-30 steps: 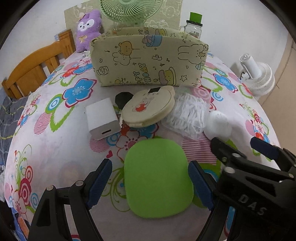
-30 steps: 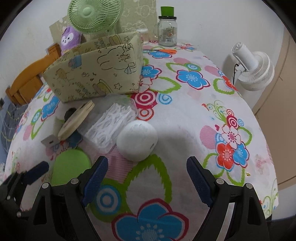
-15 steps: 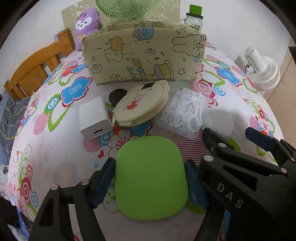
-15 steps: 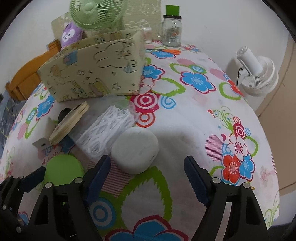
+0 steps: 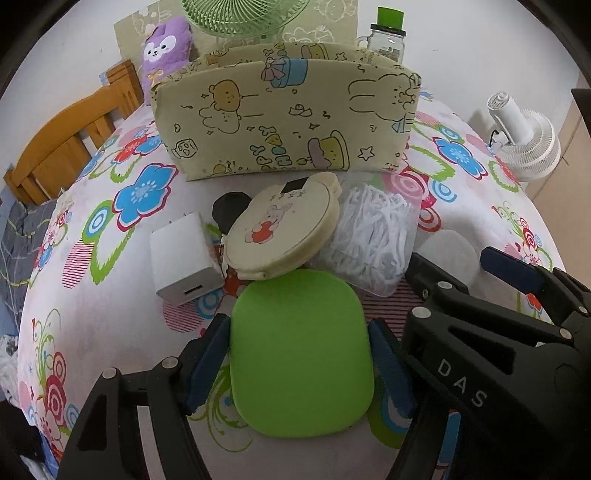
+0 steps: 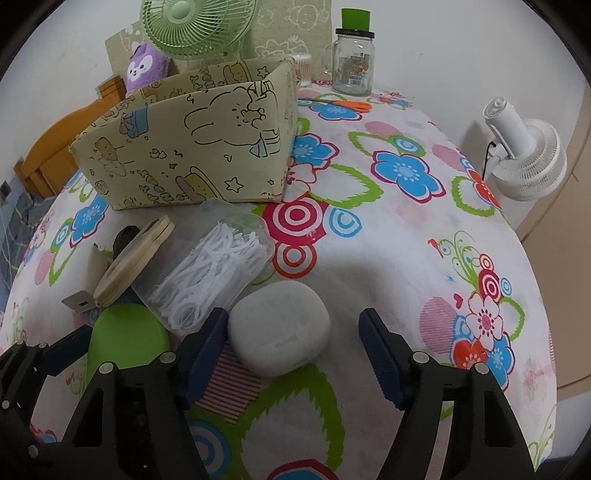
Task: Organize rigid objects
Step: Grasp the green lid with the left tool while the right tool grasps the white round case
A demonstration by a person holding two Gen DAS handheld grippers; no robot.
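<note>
A flat green case (image 5: 299,350) lies on the flowered cloth between the fingers of my left gripper (image 5: 297,360), whose pads touch or nearly touch its sides. It also shows in the right wrist view (image 6: 125,339). A white oval case (image 6: 279,326) lies between the open fingers of my right gripper (image 6: 291,349), close to the left pad. Beyond lie a round cream compact (image 5: 282,227), a white charger (image 5: 183,254), a clear box of white floss picks (image 5: 373,236) and a black object (image 5: 231,208). A cream cartoon fabric bin (image 5: 288,122) stands behind them.
A glass jar with a green lid (image 6: 352,55), orange scissors (image 6: 343,104), a green fan (image 6: 197,26) and a purple plush (image 6: 144,70) stand at the back. A white fan (image 6: 524,155) is off the table's right edge, a wooden chair (image 5: 74,136) at the left.
Both grippers moved forward. The left fingers narrowed onto the green case. The white oval case now lies between the right fingers.
</note>
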